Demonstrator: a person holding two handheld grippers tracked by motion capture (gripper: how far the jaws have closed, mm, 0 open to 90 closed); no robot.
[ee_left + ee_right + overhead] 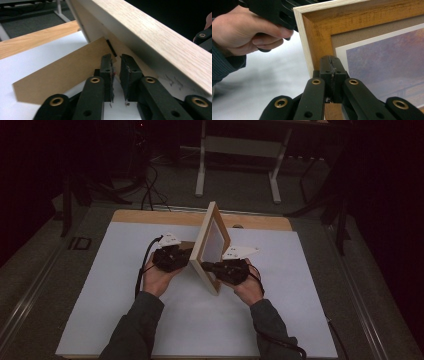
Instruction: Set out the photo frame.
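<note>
1. A wooden picture frame stands on edge near the middle of the white tabletop, tilted, with its printed picture facing the person's right.
2. A thin brown stand flap juts from the frame's back, its lower edge on the tabletop.
3. The right gripper holds the frame's lower wooden border, fingers pressed together on it close to a corner.
4. The left gripper sits at the back of the frame, fingers narrowly parted around the flap's edge near its hinge; whether they touch it cannot be told.
5. The frame looks stiff and light, though its glazed front is likely fragile and slick, so the wooden border is the safer hold.
6. The flap looks thin and bendable; it probably wants gentle handling near the hinge.
</note>
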